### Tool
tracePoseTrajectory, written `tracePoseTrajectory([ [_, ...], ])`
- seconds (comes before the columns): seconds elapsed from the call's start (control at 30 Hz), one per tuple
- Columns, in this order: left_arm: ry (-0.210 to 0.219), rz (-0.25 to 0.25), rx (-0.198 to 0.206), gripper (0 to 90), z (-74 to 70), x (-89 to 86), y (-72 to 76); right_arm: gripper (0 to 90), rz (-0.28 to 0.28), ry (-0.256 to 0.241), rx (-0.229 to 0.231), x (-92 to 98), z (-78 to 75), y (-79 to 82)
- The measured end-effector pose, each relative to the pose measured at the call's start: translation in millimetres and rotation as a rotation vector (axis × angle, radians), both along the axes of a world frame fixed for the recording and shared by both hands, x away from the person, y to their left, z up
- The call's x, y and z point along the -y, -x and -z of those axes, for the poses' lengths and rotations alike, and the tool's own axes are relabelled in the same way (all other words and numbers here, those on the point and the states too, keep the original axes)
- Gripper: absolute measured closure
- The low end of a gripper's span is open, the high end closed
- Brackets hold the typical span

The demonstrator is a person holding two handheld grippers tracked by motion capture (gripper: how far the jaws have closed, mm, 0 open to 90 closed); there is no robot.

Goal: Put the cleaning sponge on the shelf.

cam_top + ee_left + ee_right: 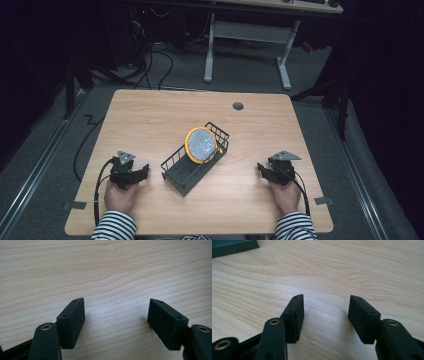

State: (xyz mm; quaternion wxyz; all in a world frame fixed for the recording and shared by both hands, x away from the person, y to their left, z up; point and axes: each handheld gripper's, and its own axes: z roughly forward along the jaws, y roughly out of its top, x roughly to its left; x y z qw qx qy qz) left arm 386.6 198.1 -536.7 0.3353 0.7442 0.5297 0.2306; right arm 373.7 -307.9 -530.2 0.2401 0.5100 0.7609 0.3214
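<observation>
A dark grey wire dish rack (186,172) lies at a slant in the middle of the wooden table (150,115). A yellow-rimmed speckled plate (200,145) stands on edge in its far end. Left of the rack, a hand holds my left gripper (142,172) low on the table; its jaws are apart over bare wood (116,312). To the right of the rack rests my right gripper (261,168), also open with nothing between its fingers (325,308). A corner of the rack's base (234,246) shows at the top left of the right gripper view.
A round cable hole (238,106) sits near the table's far edge. Beyond it a white desk frame (247,50) stands on the grey floor, with cables (150,65) lying at the back left. Striped sleeves (114,227) come in at the near edge.
</observation>
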Motion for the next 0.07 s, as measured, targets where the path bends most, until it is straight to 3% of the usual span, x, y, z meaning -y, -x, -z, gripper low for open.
tracePoseTrajectory([
  [0.07, 0.000, 0.000, 0.000, 30.7, 0.0, 0.0, 0.0, 44.3, 0.007, -0.019, -0.012, 2.3, 0.1, -1.1],
])
